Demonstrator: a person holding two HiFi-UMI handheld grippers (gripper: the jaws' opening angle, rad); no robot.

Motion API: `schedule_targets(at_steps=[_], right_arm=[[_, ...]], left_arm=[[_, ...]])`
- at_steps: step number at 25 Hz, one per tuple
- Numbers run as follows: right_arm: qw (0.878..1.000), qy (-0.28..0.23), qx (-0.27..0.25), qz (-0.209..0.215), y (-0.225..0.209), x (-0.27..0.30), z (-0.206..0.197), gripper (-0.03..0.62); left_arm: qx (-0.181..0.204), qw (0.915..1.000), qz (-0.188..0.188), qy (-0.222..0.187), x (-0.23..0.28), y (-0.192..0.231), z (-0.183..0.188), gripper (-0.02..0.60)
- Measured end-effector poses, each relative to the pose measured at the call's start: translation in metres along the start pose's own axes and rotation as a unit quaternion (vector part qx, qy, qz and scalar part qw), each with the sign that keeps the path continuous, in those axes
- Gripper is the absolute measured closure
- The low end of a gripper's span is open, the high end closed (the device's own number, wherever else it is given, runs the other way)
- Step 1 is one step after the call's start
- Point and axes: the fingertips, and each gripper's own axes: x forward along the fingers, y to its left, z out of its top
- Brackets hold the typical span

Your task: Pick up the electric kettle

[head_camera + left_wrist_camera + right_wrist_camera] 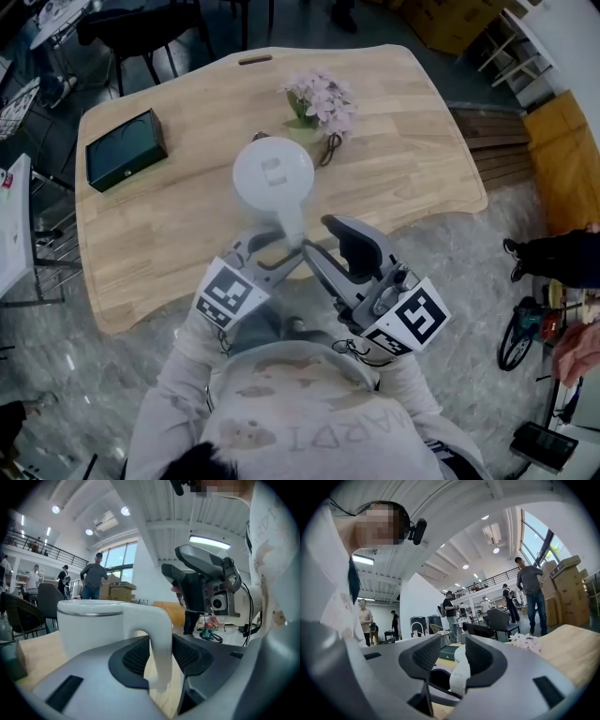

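The white electric kettle (272,173) shows its round lid over the wooden table (178,225), with its handle (291,230) pointing toward me. My left gripper (286,255) is shut on that handle, and in the left gripper view the dark pads clamp the white handle (159,639) from both sides. My right gripper (328,248) hovers just right of the handle, jaws apart and empty. In the right gripper view, the right gripper (452,658) has a gap through which the handle (459,674) shows farther off. The kettle's base is hidden.
Pink flowers (322,98) stand just behind the kettle. A dark green box (125,150) lies at the table's left. The table's front edge (141,319) runs close to my body. Chairs stand beyond the far side, and people stand farther off (93,576).
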Motion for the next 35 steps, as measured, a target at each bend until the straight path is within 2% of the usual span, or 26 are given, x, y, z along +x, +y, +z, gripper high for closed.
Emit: schedule_targets(at_steps=[4,20,30,35], right_arm=[[1.0,0.0,-0.001,-0.005,-0.002,-0.004,0.0,0.441],[1.0,0.005,-0.003,-0.025,-0.006,-0.023,0.001,0.441],[0.999,0.006,-0.006,-0.035,-0.007,-0.034,0.002,0.441],[0.999,0.004,-0.008,-0.041,-0.009,-0.042,0.005,0.441]], left_arm=[[0.013,0.9997,0.019,-0.001,0.006,-0.001,-0.001,0.337],[0.001,0.9967,0.081,-0.011,0.028,-0.003,0.0,0.334],[0.0,0.9889,0.148,-0.015,0.042,-0.005,0.003,0.336],[-0.017,0.985,0.171,-0.021,0.044,-0.002,0.004,0.334]])
